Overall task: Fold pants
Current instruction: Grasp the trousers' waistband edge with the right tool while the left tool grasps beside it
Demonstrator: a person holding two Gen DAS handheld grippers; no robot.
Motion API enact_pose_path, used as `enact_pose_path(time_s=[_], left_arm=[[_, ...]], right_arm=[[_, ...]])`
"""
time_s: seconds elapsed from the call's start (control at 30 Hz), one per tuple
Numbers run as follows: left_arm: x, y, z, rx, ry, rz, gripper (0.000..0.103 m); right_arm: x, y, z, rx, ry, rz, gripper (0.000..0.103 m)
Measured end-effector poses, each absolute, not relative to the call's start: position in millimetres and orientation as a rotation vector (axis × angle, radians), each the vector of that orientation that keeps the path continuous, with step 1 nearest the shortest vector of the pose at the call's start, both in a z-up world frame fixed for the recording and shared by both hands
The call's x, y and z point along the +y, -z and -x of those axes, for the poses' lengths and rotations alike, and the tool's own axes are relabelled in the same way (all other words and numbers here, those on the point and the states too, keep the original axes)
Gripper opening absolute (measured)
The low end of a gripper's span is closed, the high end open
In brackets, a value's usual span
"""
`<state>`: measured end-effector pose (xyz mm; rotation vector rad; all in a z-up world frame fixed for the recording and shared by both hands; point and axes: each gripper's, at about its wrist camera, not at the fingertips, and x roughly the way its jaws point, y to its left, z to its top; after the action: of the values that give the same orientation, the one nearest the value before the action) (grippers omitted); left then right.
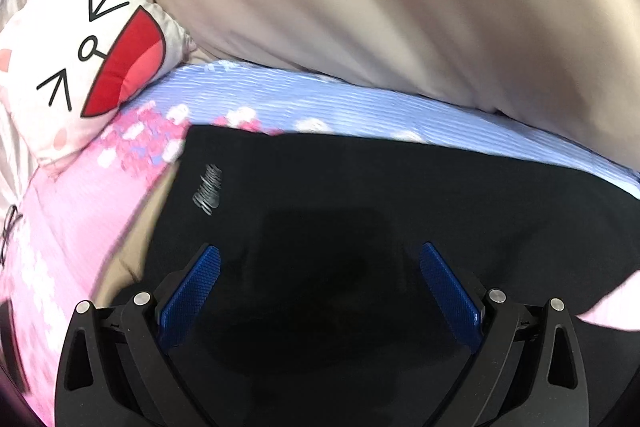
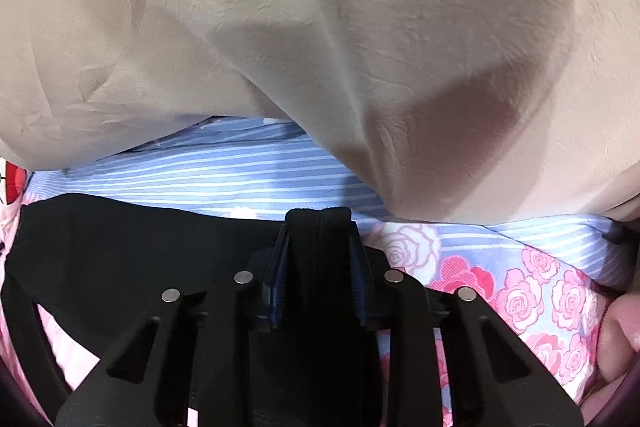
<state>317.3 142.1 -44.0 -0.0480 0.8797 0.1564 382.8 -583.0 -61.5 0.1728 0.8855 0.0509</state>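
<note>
Left wrist view shows the left gripper [image 1: 320,259] with fingers wide apart above the black pants [image 1: 360,179], which lie flat on the flowered bed sheet [image 1: 280,95]. Near the right side, the right gripper [image 2: 319,239] has its fingers clamped on a bunched fold of the pants [image 2: 120,239], with a beige duvet [image 2: 280,27] at the far side.

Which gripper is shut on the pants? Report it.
The right gripper: its jaws pinch a bunched fold of the black pants. The left gripper is open.

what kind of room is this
Most likely a bedroom, on a bed: a blue-striped, pink-rose bedsheet, a big beige duvet and a white cartoon-face pillow surround the black pants.
</note>
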Motion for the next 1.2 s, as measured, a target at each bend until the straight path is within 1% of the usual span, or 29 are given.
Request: enact_pose_path(time_s=[0.03,0.07,0.1,0.2,0.27,0.33,0.4,0.43,0.5,0.53,0.57,0.6,0.63,0.67,0.73,0.77,0.8,1.0,1.13,1.2], left_arm=[[157,43,-327,0.884,-0.177,0.049,0.098],[169,43,-335,0.888,-0.180,0.045,0.098],[187,43,-345,0.898,-0.220,0.038,0.098],[229,46,-366,0.903,-0.304,0.034,0.098],[249,52,-381,0.924,-0.346,0.032,0.098],[271,68,-405,0.988,-0.355,0.046,0.098],[281,81,-420,1.027,-0.348,0.060,0.098],[284,90,-431,1.059,-0.329,0.056,0.098],[288,92,-439,1.037,-0.299,0.089,0.098],[293,92,-446,1.044,-0.274,0.127,0.093],[297,92,-448,1.047,-0.233,0.169,0.070],[300,86,-449,1.033,-0.202,0.215,0.039],[300,82,-450,1.036,-0.189,0.226,0.031],[298,77,-451,1.037,-0.183,0.223,0.021],[290,63,-447,1.007,-0.187,0.172,0.020],[285,54,-442,0.980,-0.183,0.147,0.002],[283,47,-437,0.967,-0.167,0.149,0.004],[274,-26,-369,0.747,-0.076,0.240,0.004],[264,-51,-332,0.689,-0.024,0.240,0.004],[265,-63,-303,0.624,0.020,0.266,0.004]], right_arm=[[-582,61,-383,0.882,-0.042,-0.170,0.030],[-583,62,-386,0.881,-0.036,-0.163,0.035],[-583,63,-386,0.881,-0.031,-0.157,0.042],[-574,68,-391,0.879,-0.030,-0.153,0.049],[-571,72,-393,0.876,-0.025,-0.146,0.050],[-570,74,-392,0.871,-0.015,-0.135,0.047],[-561,78,-399,0.866,-0.003,-0.146,0.041],[-561,78,-397,0.864,0.001,-0.157,0.040],[-558,78,-391,0.857,0.014,-0.158,0.036],[-556,79,-390,0.855,0.018,-0.157,0.034],[-554,78,-387,0.852,0.018,-0.159,0.028],[-553,77,-383,0.845,0.022,-0.159,0.024],[-551,76,-382,0.835,0.028,-0.154,0.022],[-547,74,-380,0.825,0.033,-0.151,0.019],[-543,64,-369,0.786,0.040,-0.154,0.016],[-544,58,-362,0.769,0.038,-0.159,0.016],[-539,44,-352,0.744,0.035,-0.160,0.016],[-530,-9,-294,0.609,0.008,-0.147,0.016],[-538,-29,-257,0.574,0.009,-0.134,0.016],[-532,-39,-228,0.524,-0.011,-0.129,0.016]])
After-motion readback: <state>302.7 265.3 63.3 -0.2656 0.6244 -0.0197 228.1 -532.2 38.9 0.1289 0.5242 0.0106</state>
